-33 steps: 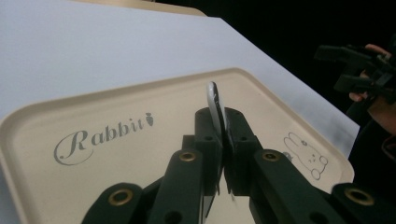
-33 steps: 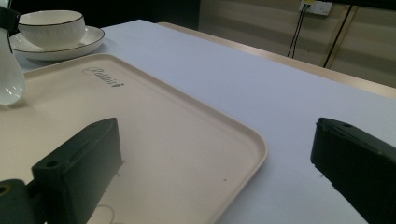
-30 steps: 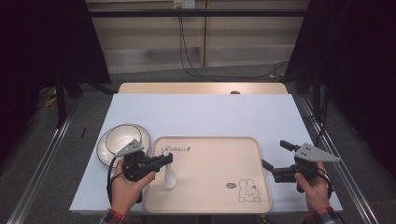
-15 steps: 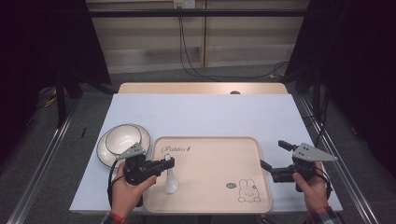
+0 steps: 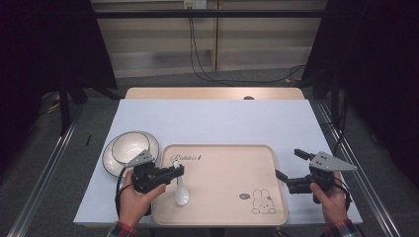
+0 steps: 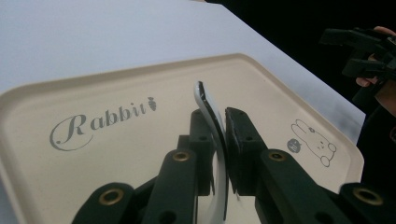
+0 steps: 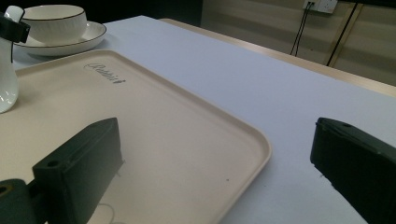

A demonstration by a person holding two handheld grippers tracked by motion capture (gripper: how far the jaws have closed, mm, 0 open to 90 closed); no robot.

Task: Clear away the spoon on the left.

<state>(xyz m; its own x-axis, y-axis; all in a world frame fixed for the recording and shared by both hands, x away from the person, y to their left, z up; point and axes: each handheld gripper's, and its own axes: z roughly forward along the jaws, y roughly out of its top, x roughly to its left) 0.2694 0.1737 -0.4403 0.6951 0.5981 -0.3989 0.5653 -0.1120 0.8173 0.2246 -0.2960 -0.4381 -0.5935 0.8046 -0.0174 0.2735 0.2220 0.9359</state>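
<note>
Slippage is looking like the main risk: the left tool (image 6: 218, 140) is pinching the thin handle of the glossy white ceramic spoon (image 5: 181, 191), whose bowl is resting on the beige plastic rabbit-print tray (image 5: 222, 217) near its left edge. With so narrow a hold, the smooth handle is likely to twist or slide out. The right tool (image 5: 292, 172), jaws spread and empty, is hovering at the tray's right rim, risking a nudge. Beyond, on the white bench (image 5: 217, 121), the white gold-rimmed bowl (image 5: 126, 148) is sitting on its matching plate (image 5: 109, 159), close to the left arm's path.
</note>
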